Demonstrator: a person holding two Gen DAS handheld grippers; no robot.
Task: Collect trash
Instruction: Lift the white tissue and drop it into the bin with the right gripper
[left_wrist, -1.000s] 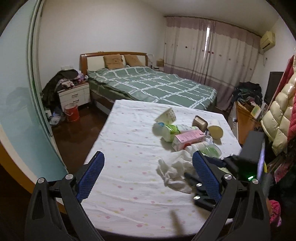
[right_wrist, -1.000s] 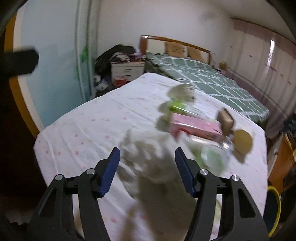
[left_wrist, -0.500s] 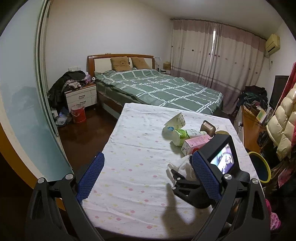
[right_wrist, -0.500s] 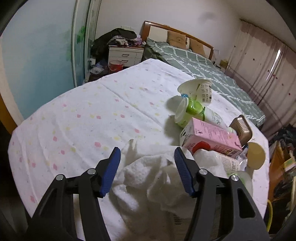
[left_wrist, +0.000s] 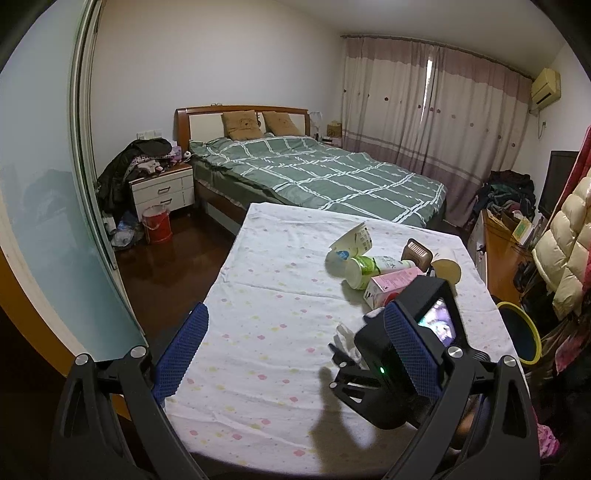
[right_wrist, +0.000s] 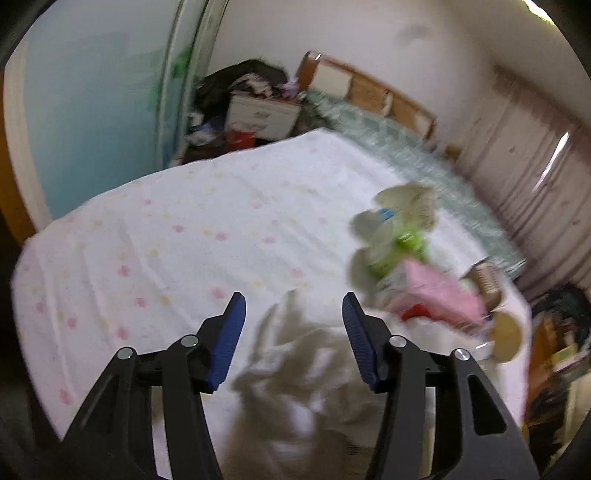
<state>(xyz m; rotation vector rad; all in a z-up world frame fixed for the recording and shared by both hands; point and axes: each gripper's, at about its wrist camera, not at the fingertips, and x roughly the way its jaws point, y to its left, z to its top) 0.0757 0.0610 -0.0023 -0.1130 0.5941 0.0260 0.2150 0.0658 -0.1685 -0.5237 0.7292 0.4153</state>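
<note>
Views compared: my left wrist camera is sharp and takes in the whole worktop (left_wrist: 258, 314), the green checked bed (left_wrist: 325, 177) beyond it, and my right tool (left_wrist: 402, 354) from outside, its body covering most of the crumpled white tissue (left_wrist: 345, 338). My right wrist camera is motion-blurred but shows that tissue (right_wrist: 295, 354) in full, lying between and below its own blue pads.

Trash on the worktop, placed from the pink carton (left_wrist: 393, 284):
- Green-and-white bottle (left_wrist: 373, 267), on its side, touching the carton on the bed side.
- White paper cup (left_wrist: 351, 243), tipped over, just beyond the bottle.
- Brown ribbed box (left_wrist: 419, 254), just behind the carton.
- Tan round lid or cup (left_wrist: 447, 269), beside the brown box.
- Tissue, nearer me than the carton, close to it.

Containers: a yellow-rimmed bin (left_wrist: 519, 332) stands off the worktop edge, right of the carton; I cannot make out any contents. A red bucket (left_wrist: 157, 223) sits on the floor by the nightstand (left_wrist: 164, 188), well apart.

Tools: my left tool (left_wrist: 291, 347) is spread wide, holding nothing, above bare cloth. My right tool (right_wrist: 293, 325) is also released, pads apart over the tissue; whether they touch it I cannot tell.
</note>
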